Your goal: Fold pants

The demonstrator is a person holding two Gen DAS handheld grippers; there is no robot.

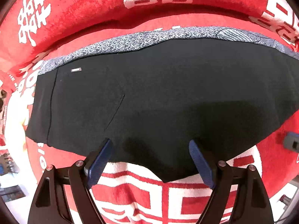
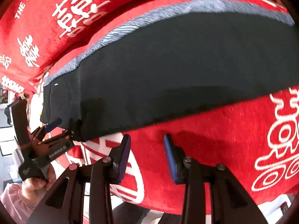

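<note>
pants (image 1: 158, 97) lie flat across the red blanket (image 1: 78, 9), black cloth folded into a long band with a strip of grey speckled fabric (image 1: 130, 39) showing along its far edge. i can see a small pale tag (image 1: 76, 69) near the left end of the pants and a curved pocket seam beside it.

my left gripper (image 1: 151, 149) hangs right over the near edge of the pants, pointing down at them. its jaws stand wide apart and nothing is between them; the blue pads (image 1: 101, 160) sit above the black cloth and its edge, and i cannot tell whether they touch it.

my right gripper (image 2: 147, 140) is off the pants, over bare red blanket just beside their near edge. its jaws are partly apart with only blanket showing in the gap, and no cloth in them. the right view is somewhat blurred along the far edge of the pants.

from the right view i also see the left gripper (image 2: 61, 126) at the left end of the pants, with a hand (image 2: 35, 183) on its handle and a pink sleeve (image 2: 15, 201) below it.

the blanket carries large white printed characters and a white patch near the front edge.
</note>
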